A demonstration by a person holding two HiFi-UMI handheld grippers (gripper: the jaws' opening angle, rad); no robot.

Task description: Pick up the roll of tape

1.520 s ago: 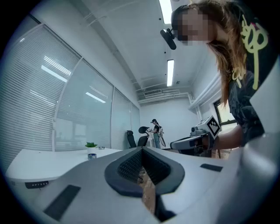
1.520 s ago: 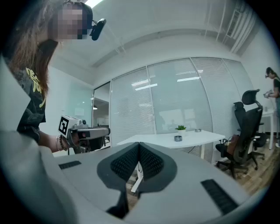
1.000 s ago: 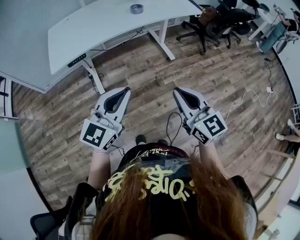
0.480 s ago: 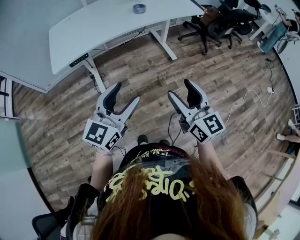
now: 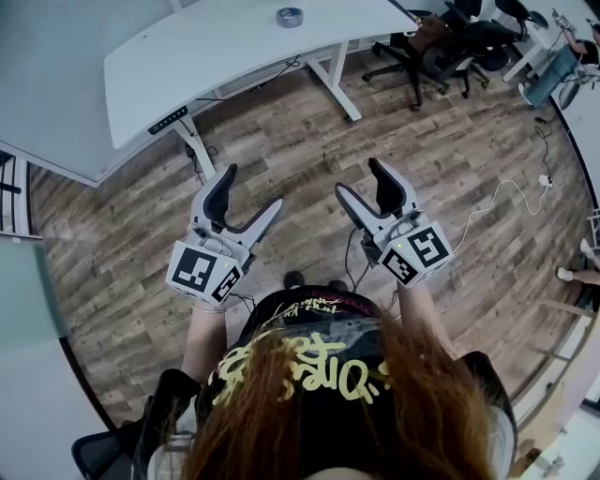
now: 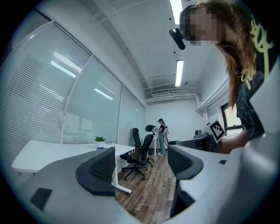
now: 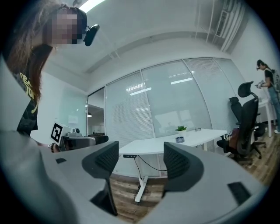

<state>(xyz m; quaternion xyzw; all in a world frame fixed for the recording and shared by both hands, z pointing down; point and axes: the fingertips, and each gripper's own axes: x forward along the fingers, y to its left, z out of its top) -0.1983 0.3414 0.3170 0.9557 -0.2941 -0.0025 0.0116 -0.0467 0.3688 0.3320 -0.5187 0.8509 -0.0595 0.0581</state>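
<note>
My left gripper [image 5: 251,187] and right gripper [image 5: 359,178] are both opening their jaws. The ribbed dark pads stand wide apart and hold nothing. Under the jaws I see wood-plank floor [image 5: 281,141]. Well ahead of both pairs stands a smooth, white, curved counter [image 5: 187,66]. The tape [image 5: 290,16], a small grey ring, lies flat on it, far beyond the jaws. Black office chairs [image 5: 441,47] cluster ahead, off to the right of the right jaws.

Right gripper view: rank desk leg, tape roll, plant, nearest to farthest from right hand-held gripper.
1. Desk leg, low centre.
2. Tape roll, on the desk.
3. Plant, just behind the tape.
</note>
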